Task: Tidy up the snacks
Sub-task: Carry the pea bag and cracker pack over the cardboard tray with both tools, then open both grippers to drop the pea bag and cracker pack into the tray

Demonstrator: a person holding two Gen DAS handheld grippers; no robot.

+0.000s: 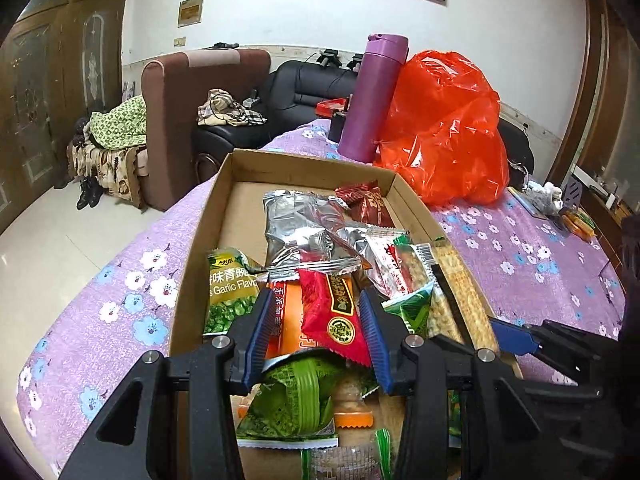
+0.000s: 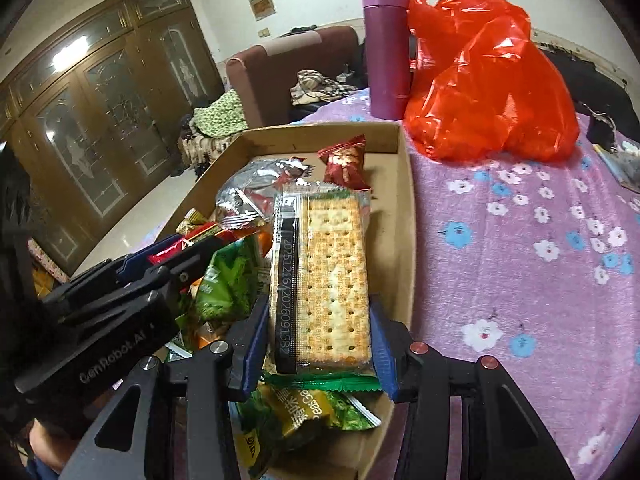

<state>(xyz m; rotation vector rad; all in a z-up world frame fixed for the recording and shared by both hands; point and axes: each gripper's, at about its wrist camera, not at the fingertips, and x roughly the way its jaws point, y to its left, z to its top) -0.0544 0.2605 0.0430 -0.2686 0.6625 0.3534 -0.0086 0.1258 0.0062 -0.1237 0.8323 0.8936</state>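
Cardboard box (image 1: 208,208) of snacks sits on purple floral counter (image 2: 520,280), nr red bag (image 2: 480,88). L tongs (image 1: 316,334) clamp red snack pkt (image 1: 332,312) in box; R tongs (image 2: 318,346) grip cracker pack (image 2: 332,276) w/ blue pads (image 2: 256,340) at its sides

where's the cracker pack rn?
In the cardboard box, along its right wall, lying between the right gripper fingers, with green snack packets to its left.
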